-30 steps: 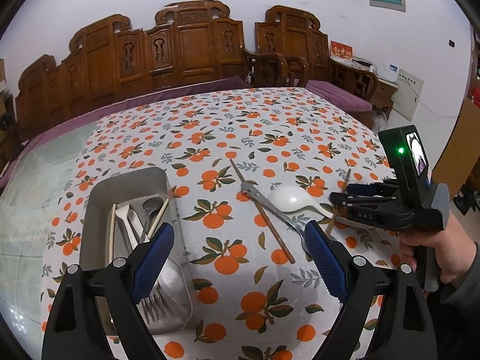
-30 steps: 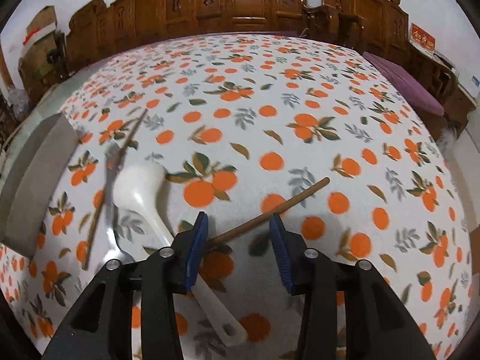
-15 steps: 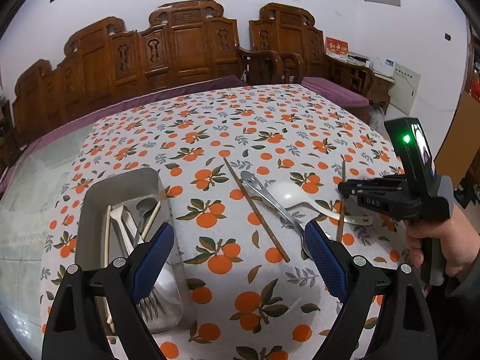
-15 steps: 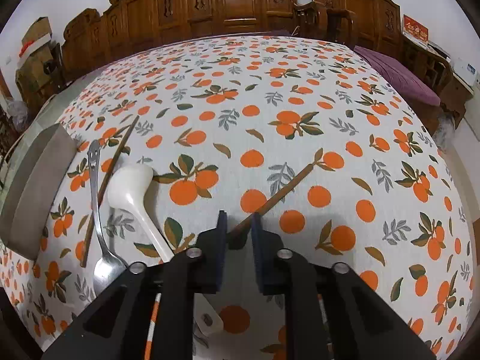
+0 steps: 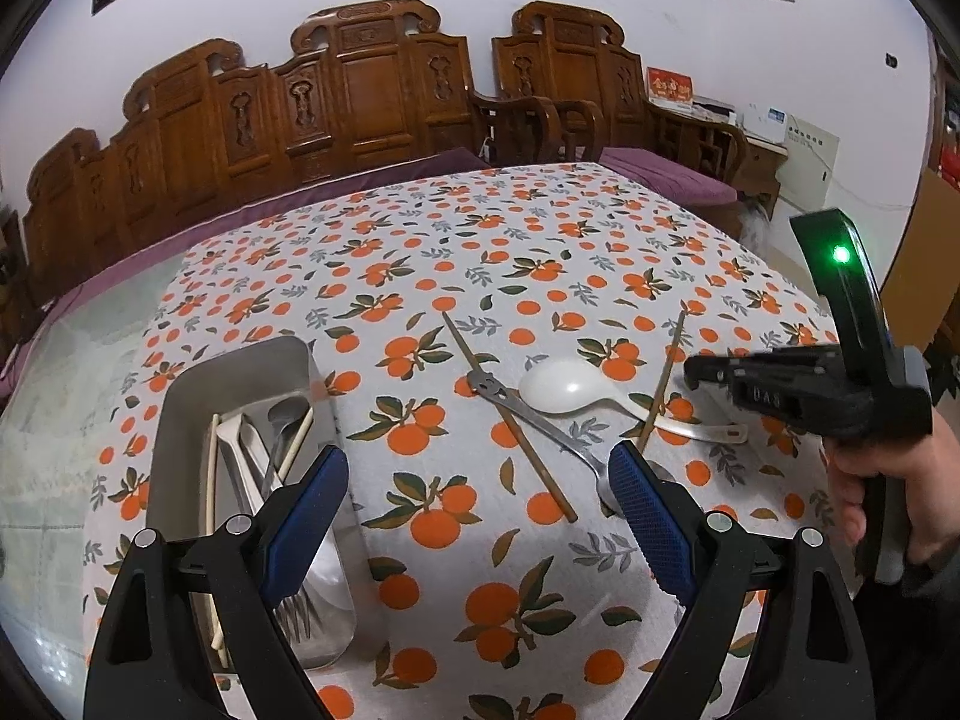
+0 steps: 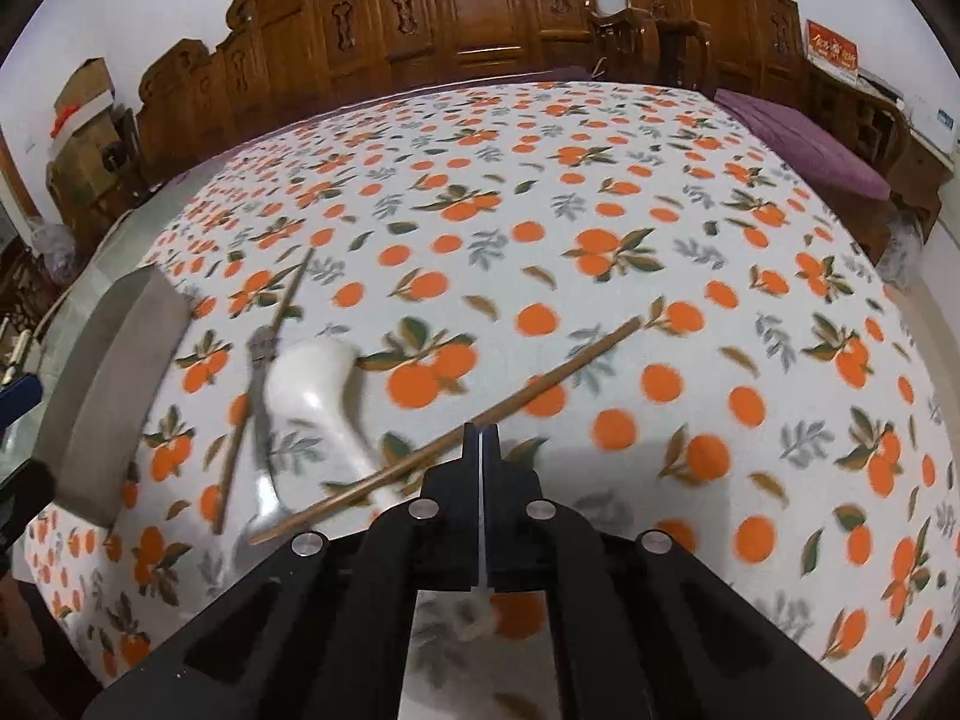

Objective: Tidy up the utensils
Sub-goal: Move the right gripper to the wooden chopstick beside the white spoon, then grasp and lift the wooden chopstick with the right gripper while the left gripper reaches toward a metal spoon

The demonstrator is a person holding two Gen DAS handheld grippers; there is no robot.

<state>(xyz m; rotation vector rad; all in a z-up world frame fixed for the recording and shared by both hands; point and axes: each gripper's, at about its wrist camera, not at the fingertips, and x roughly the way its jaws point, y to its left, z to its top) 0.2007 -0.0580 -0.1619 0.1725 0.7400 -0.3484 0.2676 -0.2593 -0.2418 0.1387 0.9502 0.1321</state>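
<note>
**Chopstick clamped in right tool above the orange-print table**

In the left wrist view, a metal tray (image 5: 180, 414) is seen at lower left of the frame, holding a pale chopstick, spoons and a fork. The left tool (image 5: 480, 516) is held wide apart across the lower centre, with nothing between its blue pads (image 5: 309, 516). Right of the tray, on the orange-patterned tablecloth (image 5: 420, 252), a brown chopstick (image 5: 510, 417) is crossed by a metal spoon (image 5: 540, 420), and a white ceramic spoon (image 5: 570, 390) lies just beside them. Further right, a second brown chopstick (image 5: 663, 381) is seen, and at the right edge the right tool (image 5: 696, 372) is gripped by a hand (image 5: 882, 486).

In the right wrist view, the tray (image 6: 114, 384) is seen at the left edge, then the chopstick (image 6: 258, 378), the metal spoon (image 6: 261, 420) and the white spoon (image 6: 318, 384), somewhat blurred. At lower centre, the right tool (image 6: 480, 438) is closed on the second chopstick (image 6: 540, 381), which runs from lower left to upper right across the white spoon's handle.
</note>
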